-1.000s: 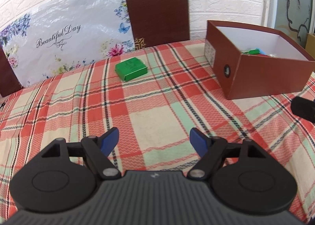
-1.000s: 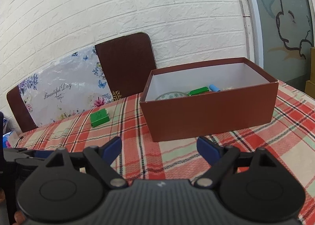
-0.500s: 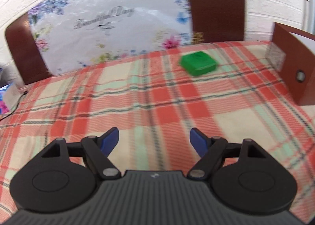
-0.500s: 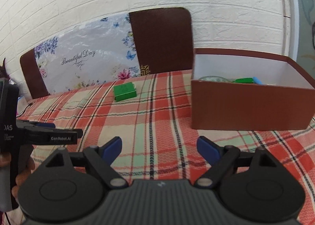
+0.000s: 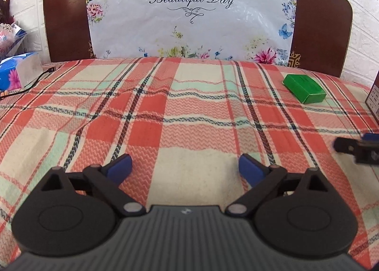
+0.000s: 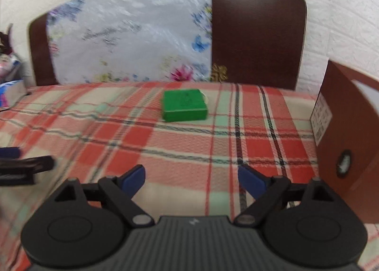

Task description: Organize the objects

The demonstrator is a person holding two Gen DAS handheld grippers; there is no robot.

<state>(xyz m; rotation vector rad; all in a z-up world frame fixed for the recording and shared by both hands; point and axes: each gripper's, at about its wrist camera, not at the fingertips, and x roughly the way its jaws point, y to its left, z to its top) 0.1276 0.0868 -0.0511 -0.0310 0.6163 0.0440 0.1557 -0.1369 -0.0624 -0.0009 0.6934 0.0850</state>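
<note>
A small green box (image 6: 183, 104) lies on the plaid tablecloth (image 6: 236, 147) near the far edge; it also shows in the left wrist view (image 5: 304, 88) at the far right. A brown cardboard box (image 6: 348, 133) stands to its right; only its corner (image 5: 373, 102) shows in the left wrist view. My right gripper (image 6: 191, 181) is open and empty, facing the green box from well short of it. My left gripper (image 5: 185, 167) is open and empty over bare cloth, left of the green box.
A brown headboard (image 5: 319, 22) with a flowered "Beautiful Day" plastic cover (image 5: 189, 10) stands behind the far edge. A tissue pack (image 5: 16, 69) and a black cable (image 5: 35, 81) lie at the far left. Each gripper's tip shows at the other view's edge.
Both grippers have swung left. The brown box slid to the right edge of both views. The green box is now centred ahead of the right gripper. Both stay open.
</note>
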